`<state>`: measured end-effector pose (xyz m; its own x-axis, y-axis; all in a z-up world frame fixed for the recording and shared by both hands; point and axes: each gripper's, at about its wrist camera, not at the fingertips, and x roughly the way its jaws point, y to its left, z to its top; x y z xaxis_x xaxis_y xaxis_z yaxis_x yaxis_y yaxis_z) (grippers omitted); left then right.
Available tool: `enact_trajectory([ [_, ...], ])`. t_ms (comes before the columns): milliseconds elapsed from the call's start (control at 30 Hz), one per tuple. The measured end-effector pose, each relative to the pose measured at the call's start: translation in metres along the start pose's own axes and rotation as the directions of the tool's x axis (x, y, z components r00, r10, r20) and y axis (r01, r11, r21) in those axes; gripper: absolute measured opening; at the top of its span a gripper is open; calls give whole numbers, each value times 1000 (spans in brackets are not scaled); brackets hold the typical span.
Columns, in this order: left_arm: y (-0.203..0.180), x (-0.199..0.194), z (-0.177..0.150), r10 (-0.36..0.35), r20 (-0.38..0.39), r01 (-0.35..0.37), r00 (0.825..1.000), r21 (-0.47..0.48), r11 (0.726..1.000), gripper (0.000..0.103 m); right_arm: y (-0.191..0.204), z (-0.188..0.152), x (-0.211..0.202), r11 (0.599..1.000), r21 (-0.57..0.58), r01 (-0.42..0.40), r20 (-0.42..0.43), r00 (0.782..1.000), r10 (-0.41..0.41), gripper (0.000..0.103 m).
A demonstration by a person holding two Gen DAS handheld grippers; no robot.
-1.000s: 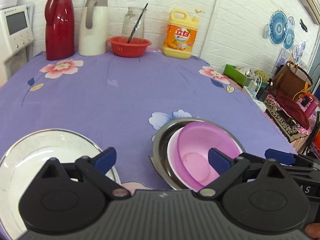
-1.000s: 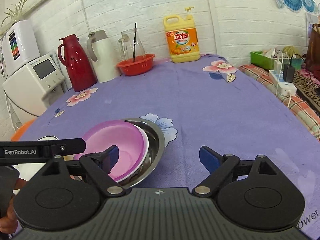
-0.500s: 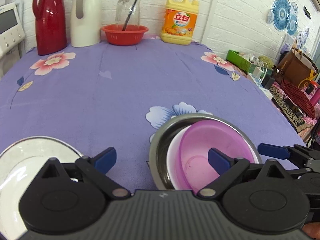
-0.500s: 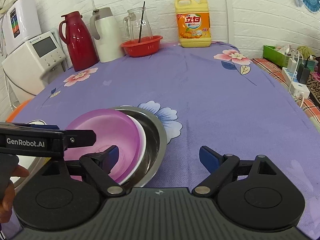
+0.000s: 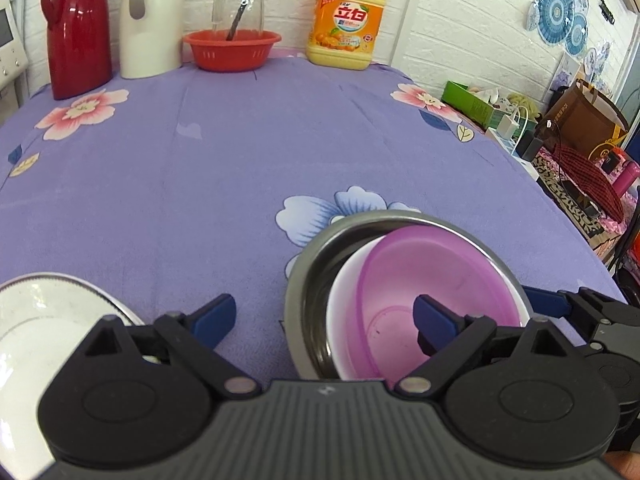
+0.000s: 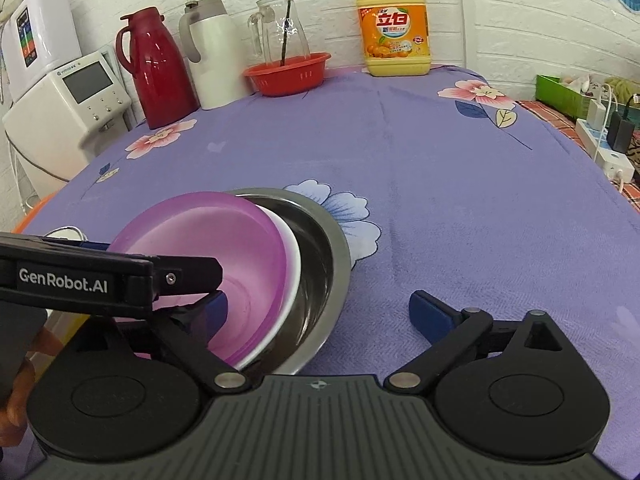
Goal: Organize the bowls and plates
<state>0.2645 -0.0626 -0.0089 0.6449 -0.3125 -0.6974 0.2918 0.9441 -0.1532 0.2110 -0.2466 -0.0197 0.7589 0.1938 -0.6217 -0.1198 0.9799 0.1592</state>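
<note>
A pink plastic bowl [image 5: 432, 280] sits tilted inside a white bowl [image 5: 340, 304], both nested in a steel bowl [image 5: 316, 256] on the purple cloth. The same stack shows in the right wrist view: pink bowl [image 6: 208, 236], white bowl [image 6: 294, 268], steel bowl [image 6: 324, 248]. My left gripper [image 5: 324, 318] is open, its right finger over the pink bowl. My right gripper [image 6: 318, 306] is open around the stack's near right side. A steel-rimmed white plate [image 5: 44, 316] lies at the lower left in the left wrist view.
At the table's back stand a red thermos [image 6: 154, 68], a white thermos [image 6: 210, 52], a red basket [image 6: 288, 72] with a glass jug, and a yellow detergent bottle [image 6: 394, 28]. A white appliance [image 6: 68, 100] stands left; clutter and a power strip [image 6: 604, 148] lie right.
Both grippers have moved forward and lower toward the bowl stack, which now looks larger and nearer. The stack itself has stayed in place, and both grippers remain open.
</note>
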Motion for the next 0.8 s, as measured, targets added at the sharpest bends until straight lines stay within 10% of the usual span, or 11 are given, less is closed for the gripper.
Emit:
enact_trajectory([
  [433,-1,-1,-1,-19,-2,19,1000,17,1000,87,10,0,-6,999,-24,31,1,1000,-31,103],
  [633,-4,-3,-2,-27,29,27,999,16,1000,58,10,-3,-8,998,20,-53,38,998,52,103],
  [700,-11,-5,-2,-37,28,36,999,23,999,45,19,-3,-10,998,16,-57,41,998,56,89],
  [800,-12,-6,-3,-48,16,48,999,-12,999,45,23,-3,-15,999,22,-32,42,999,31,89],
])
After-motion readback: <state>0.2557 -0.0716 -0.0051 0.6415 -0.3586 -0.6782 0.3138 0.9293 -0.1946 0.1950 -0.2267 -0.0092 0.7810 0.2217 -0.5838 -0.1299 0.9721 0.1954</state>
